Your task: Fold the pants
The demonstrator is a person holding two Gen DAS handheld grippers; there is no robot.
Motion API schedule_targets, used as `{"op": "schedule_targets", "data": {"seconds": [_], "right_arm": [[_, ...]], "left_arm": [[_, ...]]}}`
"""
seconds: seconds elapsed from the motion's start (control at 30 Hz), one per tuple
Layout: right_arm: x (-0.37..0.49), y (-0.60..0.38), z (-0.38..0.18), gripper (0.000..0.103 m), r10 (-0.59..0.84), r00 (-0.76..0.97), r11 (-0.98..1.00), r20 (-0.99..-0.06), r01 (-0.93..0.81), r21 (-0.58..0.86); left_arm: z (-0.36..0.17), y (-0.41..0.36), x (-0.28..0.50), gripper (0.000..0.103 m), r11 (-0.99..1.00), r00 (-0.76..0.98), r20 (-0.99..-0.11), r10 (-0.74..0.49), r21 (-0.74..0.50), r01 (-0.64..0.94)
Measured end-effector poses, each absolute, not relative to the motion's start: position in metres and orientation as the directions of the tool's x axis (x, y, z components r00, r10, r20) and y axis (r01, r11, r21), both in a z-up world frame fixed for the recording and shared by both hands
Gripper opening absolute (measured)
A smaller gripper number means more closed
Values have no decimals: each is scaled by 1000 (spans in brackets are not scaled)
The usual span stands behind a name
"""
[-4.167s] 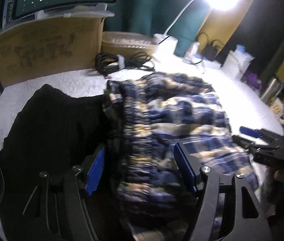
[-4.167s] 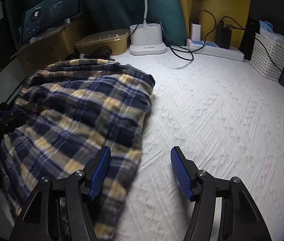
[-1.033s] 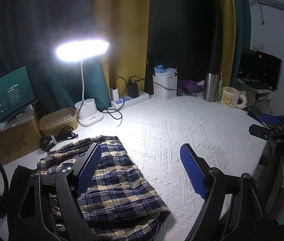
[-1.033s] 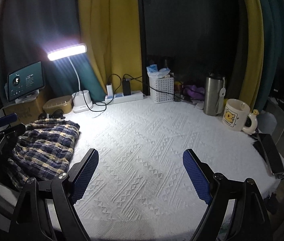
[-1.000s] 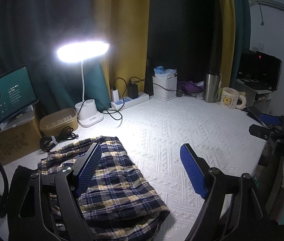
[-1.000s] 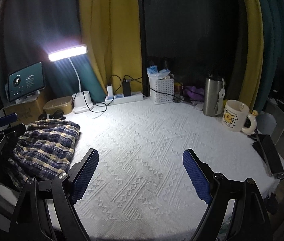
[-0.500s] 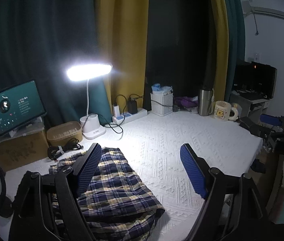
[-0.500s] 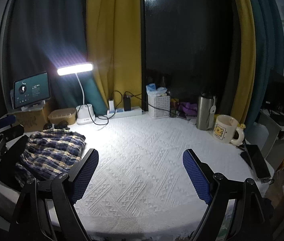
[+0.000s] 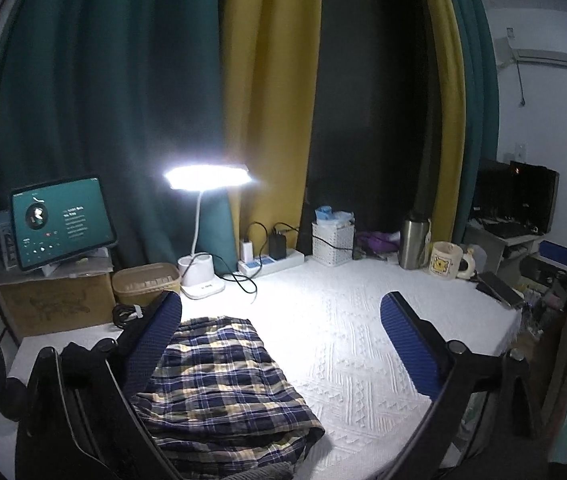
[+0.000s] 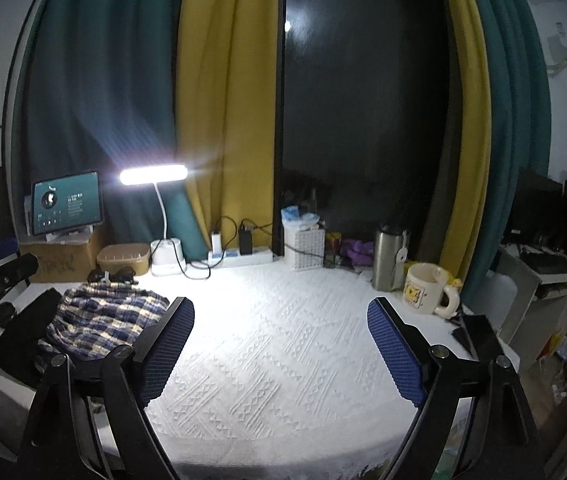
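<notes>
A: Nearest, what's hard to see?

B: The left gripper (image 9: 281,344) has its fingers (image 9: 409,346) wide apart and empty, and its left finger covers part of the folded plaid pants (image 9: 219,380). The pants lie at the table's (image 9: 363,344) near left corner. A black garment (image 10: 23,336) beside them is mostly in shadow.

A: And the right gripper (image 10: 279,348)?

B: Fingers apart too, holding nothing, above bare white cloth. The pants are well to its left.

A: Any writing farther back?

B: The mug (image 10: 425,288) shows a yellow cartoon picture, no legible words. The cardboard box (image 9: 55,304) has scrawl too dim to read. The tablet (image 9: 61,222) shows a player screen with text too small to make out. The lamp (image 9: 207,178) glares out everything around its head.
</notes>
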State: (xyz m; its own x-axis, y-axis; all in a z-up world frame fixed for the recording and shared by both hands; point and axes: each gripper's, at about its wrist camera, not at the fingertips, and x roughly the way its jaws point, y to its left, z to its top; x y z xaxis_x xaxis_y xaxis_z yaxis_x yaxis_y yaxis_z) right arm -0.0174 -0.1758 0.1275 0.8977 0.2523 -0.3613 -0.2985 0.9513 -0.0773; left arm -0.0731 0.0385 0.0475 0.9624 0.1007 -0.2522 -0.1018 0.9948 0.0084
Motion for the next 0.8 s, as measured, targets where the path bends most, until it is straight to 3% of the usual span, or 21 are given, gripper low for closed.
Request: {"op": "schedule_targets", "data": {"seconds": [0.1,0.17,0.8], "right_arm": [[-26,-180,136,94,252,909,954,-332,-291,-74],[-32,-182,142,103,251,916,955,-313,-288,-75],[-83,-194,182,103,188,962,976,-196,-206,-76]], "left_arm": [[54,36,-80,102,990,963,-230,138,38,-133],[57,34,-85,102,988,964,-217,152,51,-144],[81,20,-131,102,981,980,-61,191,41,-189]]}}
